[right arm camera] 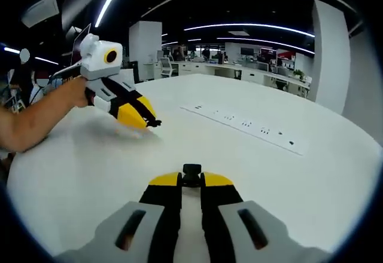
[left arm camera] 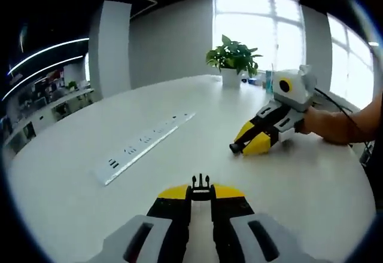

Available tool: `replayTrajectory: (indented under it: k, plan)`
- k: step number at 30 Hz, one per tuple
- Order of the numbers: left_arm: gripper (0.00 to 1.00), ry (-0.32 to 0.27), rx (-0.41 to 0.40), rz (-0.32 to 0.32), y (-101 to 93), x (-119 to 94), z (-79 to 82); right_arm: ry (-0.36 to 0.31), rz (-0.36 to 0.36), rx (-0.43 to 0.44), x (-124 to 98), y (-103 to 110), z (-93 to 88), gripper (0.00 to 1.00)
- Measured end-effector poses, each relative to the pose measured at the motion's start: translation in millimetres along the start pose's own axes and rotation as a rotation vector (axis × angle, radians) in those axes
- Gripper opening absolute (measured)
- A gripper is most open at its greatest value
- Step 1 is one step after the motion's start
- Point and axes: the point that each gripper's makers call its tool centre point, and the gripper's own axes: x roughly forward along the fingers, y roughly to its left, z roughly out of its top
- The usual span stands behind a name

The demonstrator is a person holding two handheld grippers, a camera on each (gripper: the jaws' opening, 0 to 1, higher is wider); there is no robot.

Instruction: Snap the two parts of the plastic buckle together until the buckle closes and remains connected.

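**Inspector:** Status of the left gripper (left arm camera: 201, 192)?

**Assistant:** In the left gripper view its jaws are drawn nearly together on the pronged buckle part (left arm camera: 201, 182), a small black piece whose prongs stick out past the yellow tips. It sits low over the white table (left arm camera: 179, 155).

**Inspector:** And the right gripper (right arm camera: 191, 179)?

**Assistant:** Same posture in the right gripper view: jaws closed to a narrow gap on the socket buckle part (right arm camera: 191, 171), a small black piece standing at the tips. The two grippers are well apart, each angled toward the table (the left gripper view shows the right one off to the side, near a potted plant (left arm camera: 233, 57)).

**Inspector:** Risks from here?

**Assistant:** In my judgement, three. First, misalignment: both parts are pinched only at their rear ends, so any roll of either hand on approach could let the prongs strike the socket's edge and not enter. Second, slip: pushing force along the jaws could drive a part backward through the pads, or twist it loose onto the table. Third, a partial latch, if pressure stops before the prongs seat fully; the buckle would then separate on release.

**Inspector:** Obstructions?

**Assistant:** A long power strip (right arm camera: 245, 124) lies on the table, clear of both grippers.
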Motion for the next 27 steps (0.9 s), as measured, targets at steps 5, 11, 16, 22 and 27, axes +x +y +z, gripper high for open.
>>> replayTrajectory:
  k: [5,11,16,22,27]
  plan:
    - [0.11,0.002,-0.046,0.071,8.6,-3,-6.7,-0.011,-0.011,0.006,-2,0,1.9,0.10]
    - [0.11,0.019,-0.077,0.109,10.7,-3,-16.2,-0.038,-0.040,0.013,-4,-7,4.6,0.10]
    - [0.10,0.034,-0.037,0.092,-1.1,-2,-20.6,-0.047,-0.045,0.006,-5,-8,7.0,0.10]
    - [0.10,0.058,-0.044,0.104,-9.1,-6,-26.7,-0.043,-0.048,0.001,-6,-5,5.2,0.10]
    - [0.10,0.057,-0.039,0.154,-10.5,-13,-31.2,-0.049,-0.064,-0.010,-9,-4,6.3,0.10]
